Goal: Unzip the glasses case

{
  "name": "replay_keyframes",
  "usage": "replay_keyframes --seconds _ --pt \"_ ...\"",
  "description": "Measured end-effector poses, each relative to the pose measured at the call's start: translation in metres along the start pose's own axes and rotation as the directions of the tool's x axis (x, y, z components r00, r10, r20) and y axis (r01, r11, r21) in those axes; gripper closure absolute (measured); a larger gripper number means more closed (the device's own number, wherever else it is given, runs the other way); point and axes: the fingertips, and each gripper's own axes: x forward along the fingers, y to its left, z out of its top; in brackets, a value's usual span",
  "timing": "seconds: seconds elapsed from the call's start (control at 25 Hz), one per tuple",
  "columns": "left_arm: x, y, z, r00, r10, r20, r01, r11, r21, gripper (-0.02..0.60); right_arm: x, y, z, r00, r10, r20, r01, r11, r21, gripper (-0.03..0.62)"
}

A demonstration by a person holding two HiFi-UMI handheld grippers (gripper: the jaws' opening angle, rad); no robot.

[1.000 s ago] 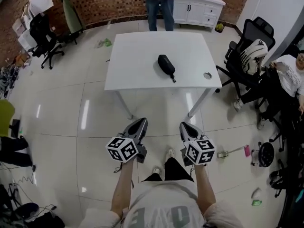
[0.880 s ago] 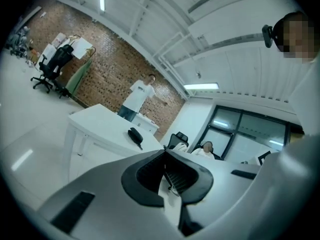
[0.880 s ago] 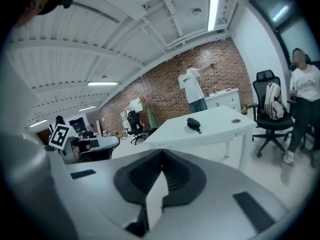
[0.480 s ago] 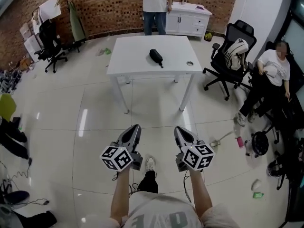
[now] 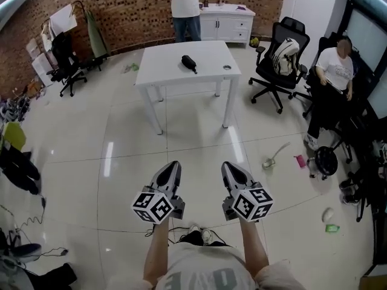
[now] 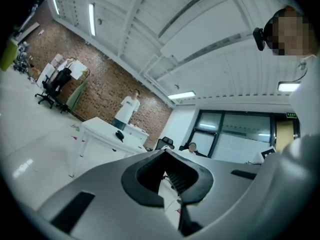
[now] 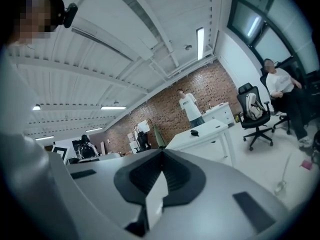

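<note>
The black glasses case (image 5: 188, 61) lies zipped on the white table (image 5: 205, 74), far ahead of me across the floor. It shows as a small dark shape in the left gripper view (image 6: 119, 134) and in the right gripper view (image 7: 194, 132). My left gripper (image 5: 173, 165) and right gripper (image 5: 227, 165) hang side by side over the floor tiles, well short of the table. Both are shut, their tips touching, with nothing between them. In their own views the left gripper (image 6: 164, 151) and right gripper (image 7: 161, 151) point up towards the ceiling and the far wall.
A small round object (image 5: 227, 67) lies on the table's right part. A person (image 5: 184, 5) stands behind the table by a white cabinet (image 5: 227, 20). An office chair with a backpack (image 5: 279, 56) and a seated person (image 5: 329, 71) are at the right. Small litter (image 5: 269, 162) dots the floor.
The table and case now sit farther off and smaller in the head view, so I have backed away. Both grippers keep their place and stay shut.
</note>
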Motion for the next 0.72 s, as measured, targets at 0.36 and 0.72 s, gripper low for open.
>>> replay_keyframes --seconds 0.36,0.72 --pt "-0.040 -0.021 0.009 0.999 -0.039 0.018 0.039 0.999 0.008 0.578 -0.041 0.044 0.005 0.998 0.001 0.058 0.003 0.998 -0.058 0.592" --pt "-0.061 -0.011 0.026 0.997 -0.028 0.067 0.029 1.000 -0.005 0.578 -0.036 0.070 0.002 0.997 0.038 0.066 -0.033 0.996 -0.077 0.592"
